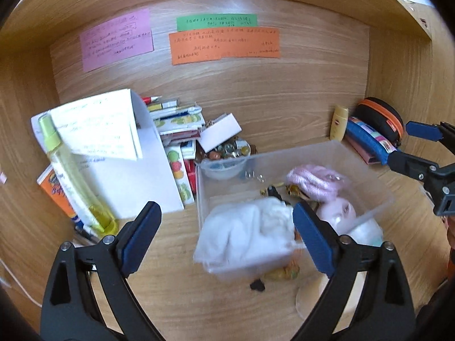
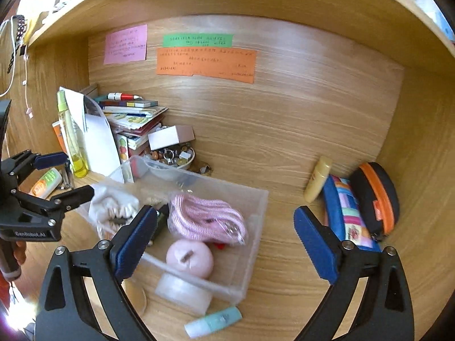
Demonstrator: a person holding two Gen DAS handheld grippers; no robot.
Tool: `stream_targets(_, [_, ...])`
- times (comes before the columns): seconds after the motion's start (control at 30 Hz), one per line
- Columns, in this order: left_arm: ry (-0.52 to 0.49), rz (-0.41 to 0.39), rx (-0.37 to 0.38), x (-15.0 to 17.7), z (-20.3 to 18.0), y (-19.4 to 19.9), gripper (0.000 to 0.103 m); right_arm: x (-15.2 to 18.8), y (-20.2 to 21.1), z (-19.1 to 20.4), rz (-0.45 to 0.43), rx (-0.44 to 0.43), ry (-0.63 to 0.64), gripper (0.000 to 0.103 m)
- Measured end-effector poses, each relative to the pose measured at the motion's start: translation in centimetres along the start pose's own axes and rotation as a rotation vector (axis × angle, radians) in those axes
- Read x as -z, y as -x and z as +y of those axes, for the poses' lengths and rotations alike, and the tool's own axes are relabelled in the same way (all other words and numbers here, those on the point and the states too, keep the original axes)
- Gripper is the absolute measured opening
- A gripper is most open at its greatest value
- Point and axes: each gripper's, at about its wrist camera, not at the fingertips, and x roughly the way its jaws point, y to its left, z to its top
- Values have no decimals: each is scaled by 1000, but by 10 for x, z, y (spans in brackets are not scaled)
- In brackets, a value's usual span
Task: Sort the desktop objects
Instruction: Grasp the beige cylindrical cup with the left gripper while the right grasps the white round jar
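Observation:
A clear plastic bin (image 1: 372, 176) (image 2: 256, 227) stands on the wooden desk. It holds a white cloth (image 1: 250, 233) (image 2: 113, 201), a pink cord bundle (image 1: 315, 182) (image 2: 204, 218) and a pink round object (image 2: 189, 258). My left gripper (image 1: 227, 236) is open and empty, just above the bin's near left corner by the white cloth. My right gripper (image 2: 224, 244) is open and empty, above the bin's right end; it also shows in the left wrist view (image 1: 409, 145). The left gripper shows in the right wrist view (image 2: 68, 176).
A pile of books and papers (image 1: 176, 130) (image 2: 133, 119), a yellow-green spray bottle (image 1: 71, 176) (image 2: 68, 136) and a bowl of trinkets (image 2: 176, 156) stand at the back left. A yellow tube (image 2: 317, 179), blue pencil case (image 2: 347, 216) and black-orange pouch (image 2: 375, 199) lie right. A teal tube (image 2: 213, 321) lies in front.

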Motion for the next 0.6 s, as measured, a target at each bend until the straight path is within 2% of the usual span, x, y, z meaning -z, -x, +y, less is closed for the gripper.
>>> stream_targets(0.27, [-15,38,34,29,-19,11,95,34,8,-8,55,15,-24,96])
stream_targets(0.43, [-9,58,94,44,-35,13,95,56,1,-9,117,32,-42,96])
stream_targets(0.6, [-44,84,139,55,-55,11,95,69,4,-8,137,62,-34,96])
